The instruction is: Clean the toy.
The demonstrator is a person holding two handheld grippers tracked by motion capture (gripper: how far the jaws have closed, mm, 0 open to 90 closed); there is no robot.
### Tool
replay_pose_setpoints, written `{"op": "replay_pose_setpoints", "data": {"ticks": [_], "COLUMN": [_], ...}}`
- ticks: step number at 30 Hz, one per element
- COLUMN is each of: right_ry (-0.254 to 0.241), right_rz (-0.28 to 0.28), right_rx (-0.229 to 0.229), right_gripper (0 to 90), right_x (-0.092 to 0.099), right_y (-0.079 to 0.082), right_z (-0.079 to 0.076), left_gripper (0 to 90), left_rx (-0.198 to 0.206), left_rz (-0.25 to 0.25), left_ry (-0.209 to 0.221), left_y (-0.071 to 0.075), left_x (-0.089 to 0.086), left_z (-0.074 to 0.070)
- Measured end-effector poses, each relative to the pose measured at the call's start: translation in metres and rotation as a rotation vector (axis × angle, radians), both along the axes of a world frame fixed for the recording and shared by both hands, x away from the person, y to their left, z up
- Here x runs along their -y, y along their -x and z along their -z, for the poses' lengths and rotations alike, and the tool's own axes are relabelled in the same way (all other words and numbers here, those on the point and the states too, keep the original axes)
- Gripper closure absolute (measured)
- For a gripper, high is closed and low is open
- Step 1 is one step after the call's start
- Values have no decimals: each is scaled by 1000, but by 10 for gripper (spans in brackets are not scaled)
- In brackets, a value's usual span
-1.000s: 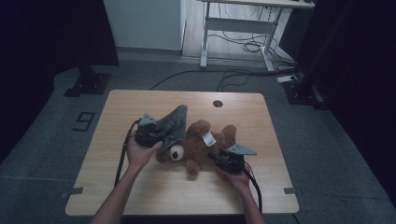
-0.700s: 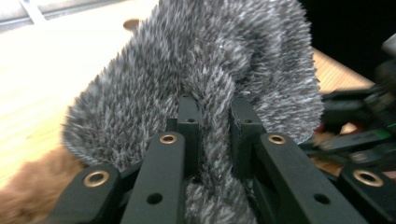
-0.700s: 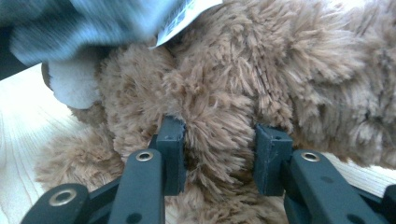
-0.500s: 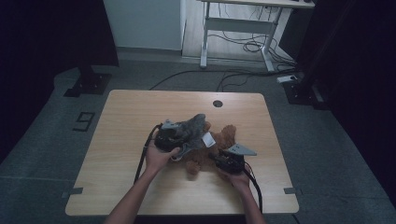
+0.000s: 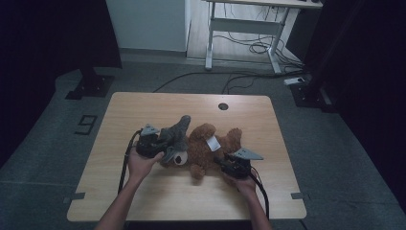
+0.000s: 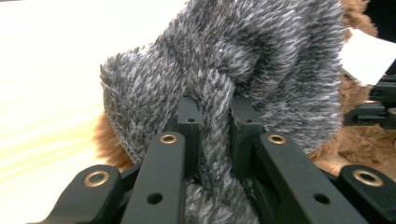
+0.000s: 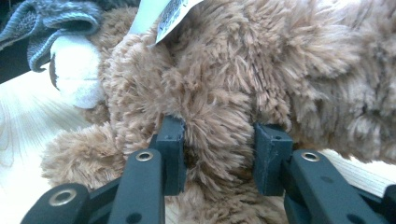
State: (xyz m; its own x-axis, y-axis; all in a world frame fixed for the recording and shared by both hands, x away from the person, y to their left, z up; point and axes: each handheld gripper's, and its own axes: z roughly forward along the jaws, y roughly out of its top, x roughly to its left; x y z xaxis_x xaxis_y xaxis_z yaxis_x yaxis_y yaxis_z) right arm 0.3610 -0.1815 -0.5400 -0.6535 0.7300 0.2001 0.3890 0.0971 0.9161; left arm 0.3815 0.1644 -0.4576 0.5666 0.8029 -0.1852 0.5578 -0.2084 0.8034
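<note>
A brown plush teddy bear lies near the middle of the pale wooden tabletop, toward its near edge. A grey knitted fuzzy hat sits over the bear's head. The left gripper is clamped tight on a fold of the hat. The right gripper pinches a thick tuft of the bear's fur. Both things look light, soft and easily squashed; the hat likely stretches, so its brim seems the best hold.
</note>
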Motion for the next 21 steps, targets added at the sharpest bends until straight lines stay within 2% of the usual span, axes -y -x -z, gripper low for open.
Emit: {"op": "replay_pose_setpoints", "data": {"ticks": [3,6,9,11,13,14,21], "right_ry": [1,2,1,1,0,0,-3], "right_rz": [0,1,2,2,3,3,3], "right_rx": [1,2,2,2,1,1,-1], "right_gripper": [618,618,618,619,619,619,619], "right_x": [0,0,0,0,0,0,1], "right_y": [0,0,0,0,0,0,0], "right_z": [0,0,0,0,0,0,1], "left_gripper": [774,774,774,774,775,775,776], "left_rx": [-11,-20,-42,-46,-58,-58,-138], "left_rz": [-32,-52,-66,-70,-87,-87,-104], "left_ry": [-9,-16,-19,-26,-67,-67,-93], "left_y": [3,3,4,5,4,4,-4], "left_x": [-15,-22,-30,-31,-31,-31,-34], "left_z": [5,8,19,21,30,30,56]}}
